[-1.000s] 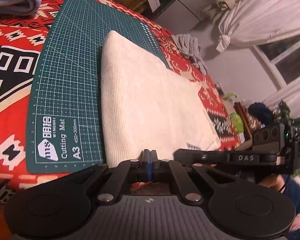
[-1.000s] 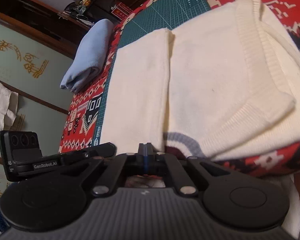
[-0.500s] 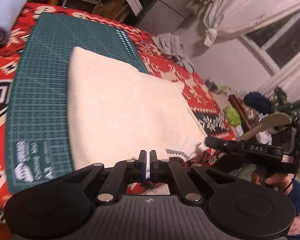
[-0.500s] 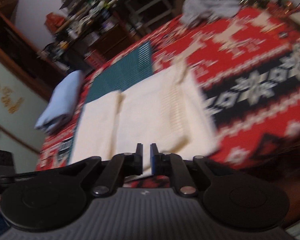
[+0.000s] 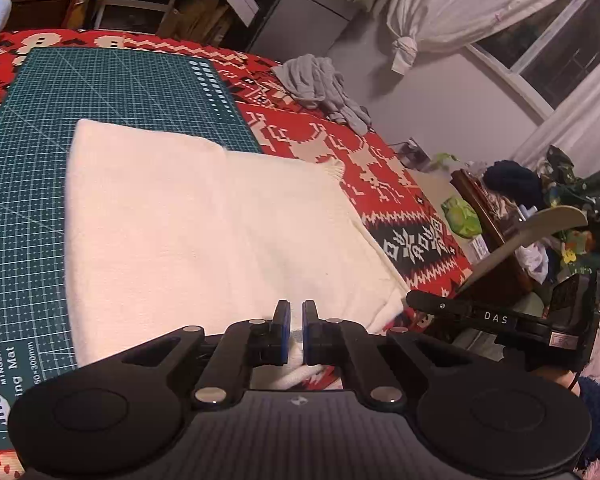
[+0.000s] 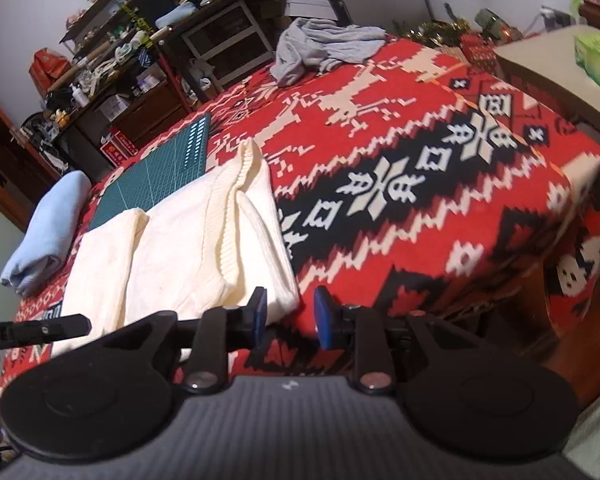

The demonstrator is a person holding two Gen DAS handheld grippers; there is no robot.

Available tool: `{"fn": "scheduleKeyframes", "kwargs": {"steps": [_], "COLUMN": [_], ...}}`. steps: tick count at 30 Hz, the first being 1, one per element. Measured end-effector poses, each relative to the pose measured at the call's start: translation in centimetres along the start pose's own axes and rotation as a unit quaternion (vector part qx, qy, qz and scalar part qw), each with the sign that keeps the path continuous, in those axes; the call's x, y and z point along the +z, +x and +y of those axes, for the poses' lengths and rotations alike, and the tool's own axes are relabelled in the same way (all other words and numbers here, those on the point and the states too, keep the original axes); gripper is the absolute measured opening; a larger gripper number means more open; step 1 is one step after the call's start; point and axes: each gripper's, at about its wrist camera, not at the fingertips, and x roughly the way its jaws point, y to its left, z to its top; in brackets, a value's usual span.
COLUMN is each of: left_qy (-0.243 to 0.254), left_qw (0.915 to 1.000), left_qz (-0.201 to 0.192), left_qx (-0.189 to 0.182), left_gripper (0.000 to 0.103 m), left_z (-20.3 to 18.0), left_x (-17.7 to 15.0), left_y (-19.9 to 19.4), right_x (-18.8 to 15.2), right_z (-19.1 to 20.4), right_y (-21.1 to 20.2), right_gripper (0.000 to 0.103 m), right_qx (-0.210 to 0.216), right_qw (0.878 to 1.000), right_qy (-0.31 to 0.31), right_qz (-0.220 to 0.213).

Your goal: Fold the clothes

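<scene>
The cream sweater lies folded flat, its far left part on the green cutting mat and the rest on the red patterned blanket. The left gripper sits at the sweater's near edge with only a narrow slit between its 2 pads, gripping nothing. The right gripper is opening, empty, just beside the near right corner. A folded blue garment lies left; a grey garment lies far.
</scene>
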Motion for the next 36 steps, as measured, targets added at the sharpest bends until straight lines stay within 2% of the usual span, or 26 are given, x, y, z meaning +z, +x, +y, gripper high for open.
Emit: {"fn": "scheduleKeyframes", "kwargs": {"steps": [1,2,3,6,11,13,15,17,19,22,24,25,27,29,33,36], "left_qy": [-0.003,-0.008,-0.014,-0.025,-0.059,-0.079,-0.118,-0.155,-0.17,-0.187,-0.201,-0.21,-0.224,-0.231,-0.231,-0.225], "left_qw": [1.0,1.0,0.9999,0.9995,0.9969,0.9947,0.9902,0.9837,0.9795,0.9742,0.9708,0.9688,0.9657,0.9641,0.9646,0.9659], "left_qz": [-0.001,-0.003,-0.004,-0.015,-0.049,-0.06,-0.072,-0.091,-0.108,-0.126,-0.131,-0.131,-0.13,-0.129,-0.123,-0.119], "left_qx": [0.002,0.004,0.005,0.01,0.019,0.028,0.02,0.009,0.008,0.005,0.001,-0.005,-0.013,-0.018,-0.034,-0.047], "left_gripper": [0.004,0.004,0.004,0.004,0.004,0.004,0.004,0.004,0.004,0.004,0.004,0.004,0.004,0.004,0.005,0.017], "left_z": [0.2,0.5,0.7,1.5,3.8,5.2,6.9,8.2,8.9,9.7,10.4,10.8,11.4,11.9,12.3,12.4], "left_x": [0.0,-0.1,-0.1,0.0,-0.3,-0.7,-1.2,-1.8,-2.4,-3.2,-3.8,-4.2,-4.7,-5.0,-4.9,-4.2], "left_y": [-0.1,-0.2,-0.4,-1.1,-4.0,-5.1,-6.2,-7.4,-8.4,-9.8,-10.5,-10.7,-10.9,-11.0,-10.3,-9.4], "right_x": [0.0,0.1,0.2,0.5,2.7,3.8,4.5,4.7,4.4,2.5,0.4,-0.9,-3.4,-5.3,-5.9,-5.2], "right_z": [0.2,0.4,0.6,1.1,3.3,5.7,9.1,13.0,16.8,22.0,25.1,26.4,28.1,28.6,27.8,27.3], "right_y": [0.2,0.4,0.5,0.6,-1.8,-2.8,-3.5,-3.7,-3.4,-1.9,-0.6,0.3,2.3,4.6,6.6,6.4], "right_gripper": [0.029,0.024,0.006,0.006,0.006,0.005,0.005,0.005,0.005,0.005,0.005,0.005,0.005,0.005,0.006,0.008], "right_qx": [-0.001,-0.004,-0.007,-0.004,0.05,0.073,0.093,0.111,0.134,0.174,0.202,0.21,0.212,0.205,0.194,0.202], "right_qw": [1.0,1.0,1.0,1.0,0.998,0.994,0.987,0.977,0.964,0.941,0.921,0.911,0.899,0.895,0.9,0.906], "right_qy": [-0.007,-0.016,-0.023,-0.023,-0.024,-0.059,-0.109,-0.165,-0.218,-0.286,-0.333,-0.356,-0.382,-0.389,-0.378,-0.357], "right_qz": [0.0,-0.002,-0.001,0.0,-0.037,-0.052,-0.068,-0.077,-0.077,-0.049,-0.021,-0.007,0.03,0.068,0.099,0.108]}}
